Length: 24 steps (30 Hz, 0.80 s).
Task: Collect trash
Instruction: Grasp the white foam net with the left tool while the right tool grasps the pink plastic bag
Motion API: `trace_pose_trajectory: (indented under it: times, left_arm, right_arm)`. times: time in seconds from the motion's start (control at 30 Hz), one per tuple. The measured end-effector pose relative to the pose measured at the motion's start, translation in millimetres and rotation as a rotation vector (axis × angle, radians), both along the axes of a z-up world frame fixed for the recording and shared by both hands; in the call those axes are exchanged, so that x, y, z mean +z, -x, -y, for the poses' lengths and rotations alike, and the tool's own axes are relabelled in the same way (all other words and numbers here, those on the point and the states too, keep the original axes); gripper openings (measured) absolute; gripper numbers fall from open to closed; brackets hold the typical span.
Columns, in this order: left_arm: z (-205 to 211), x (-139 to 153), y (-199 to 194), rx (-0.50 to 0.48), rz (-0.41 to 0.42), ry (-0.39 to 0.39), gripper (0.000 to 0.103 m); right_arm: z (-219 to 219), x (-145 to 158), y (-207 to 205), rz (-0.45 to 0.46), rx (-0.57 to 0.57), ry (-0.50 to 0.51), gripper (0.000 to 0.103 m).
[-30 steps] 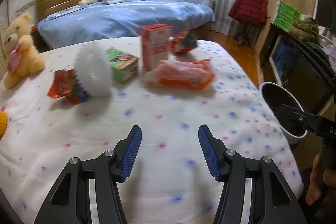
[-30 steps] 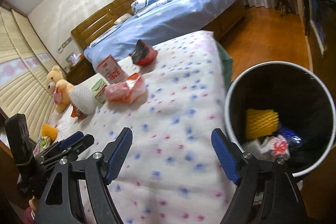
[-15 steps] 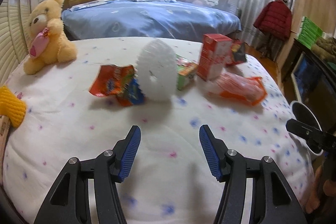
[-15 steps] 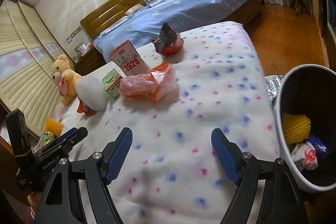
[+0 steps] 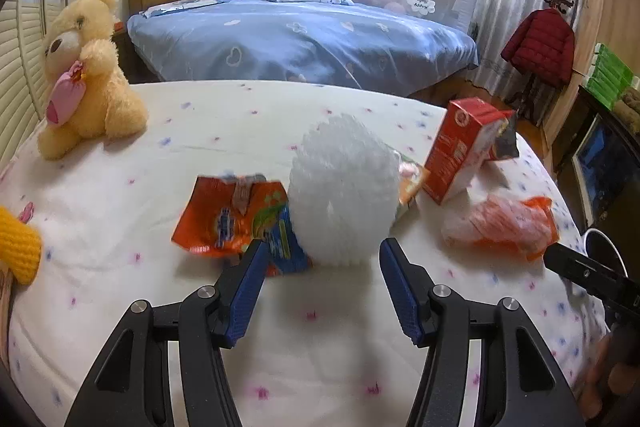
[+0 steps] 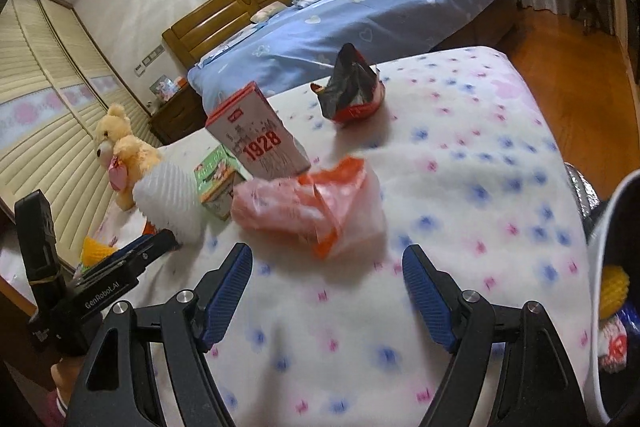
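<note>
Trash lies scattered on a white flowered bedspread point(image 5: 120, 267). My left gripper point(image 5: 322, 287) is open, its fingertips just short of a white foam net point(image 5: 344, 191) and an orange snack wrapper point(image 5: 228, 219). A red carton point(image 5: 460, 151), a small green box point(image 6: 218, 179) and a dark red bag point(image 6: 352, 87) stand farther back. My right gripper point(image 6: 326, 287) is open and empty, just short of an orange plastic bag point(image 6: 312, 207). The white bin point(image 6: 612, 227) at the right edge holds a yellow foam net point(image 6: 614, 287) and other scraps.
A yellow teddy bear point(image 5: 84, 75) sits at the bedspread's far left, a yellow knitted thing point(image 5: 16, 247) at its left edge. Behind is a blue bed point(image 5: 300, 39) with a wooden headboard. A red jacket point(image 5: 540, 43) hangs on a stand over the wood floor point(image 6: 560, 35).
Both grippers have swung left along the bed, away from the bin. The foam net and wrapper now sit right before the left fingertips, the orange bag before the right ones. Neither opening has changed.
</note>
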State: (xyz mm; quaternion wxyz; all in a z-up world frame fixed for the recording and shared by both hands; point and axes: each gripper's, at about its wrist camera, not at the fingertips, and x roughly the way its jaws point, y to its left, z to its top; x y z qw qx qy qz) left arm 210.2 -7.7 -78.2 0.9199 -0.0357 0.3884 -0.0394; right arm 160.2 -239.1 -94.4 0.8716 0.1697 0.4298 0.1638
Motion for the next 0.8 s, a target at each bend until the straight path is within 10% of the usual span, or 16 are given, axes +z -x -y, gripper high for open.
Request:
trace_pose_trajectory:
  times: [0.17, 0.3, 0.8]
  left_arm:
    - [0, -4, -10, -0.013, 0.005, 0.012, 0.038]
    - [1, -10, -14, -0.035, -0.01, 0.034, 0.012]
    - [16, 2, 41, -0.127, 0.037, 0.084, 0.008]
  right_arm:
    - [-7, -4, -14, -0.004, 0.008, 0.02, 0.076]
    - [-8, -7, -17, -0.013, 0.0, 0.041, 0.017]
    - [10, 7, 36, 0.026, -0.009, 0.04, 0.011]
